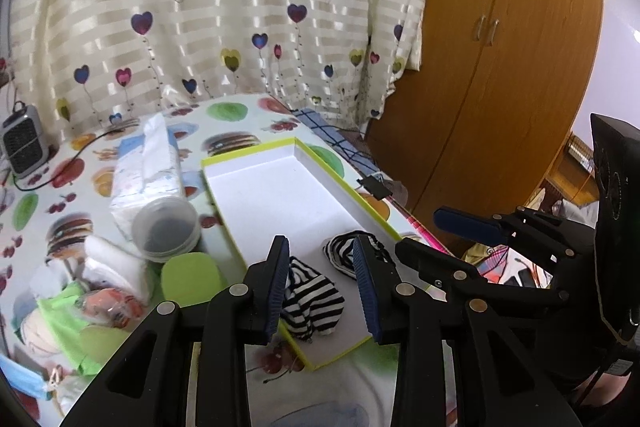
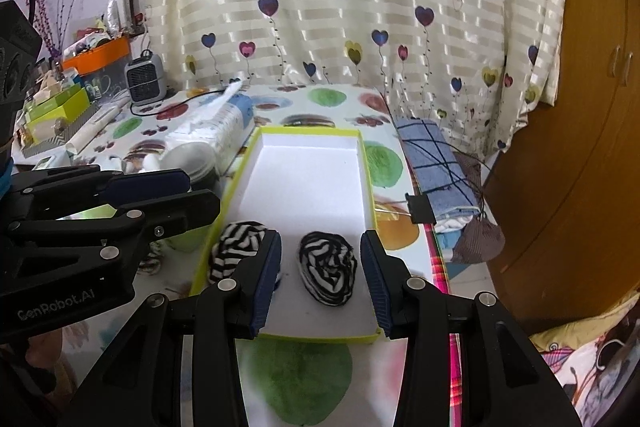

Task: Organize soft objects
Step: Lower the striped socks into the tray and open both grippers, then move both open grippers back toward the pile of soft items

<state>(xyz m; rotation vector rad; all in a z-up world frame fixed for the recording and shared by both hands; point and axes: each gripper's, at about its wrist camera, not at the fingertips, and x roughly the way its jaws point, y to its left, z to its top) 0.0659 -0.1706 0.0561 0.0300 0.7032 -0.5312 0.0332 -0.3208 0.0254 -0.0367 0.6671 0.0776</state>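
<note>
Striped sock (image 2: 329,267), between right hand-held gripper (image 2: 322,281) fingers

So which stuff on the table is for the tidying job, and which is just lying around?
For the job: two rolled striped socks, the white box with green rim, left gripper, right gripper.

Lying about: tissue pack, plastic jar, small heater, folded blue towel.

One legible mark: "GenRobot.AI", pale lettering on the black body of the left hand-held gripper (image 2: 168,195), seen low at left in right wrist view. Nothing else readable.
</note>
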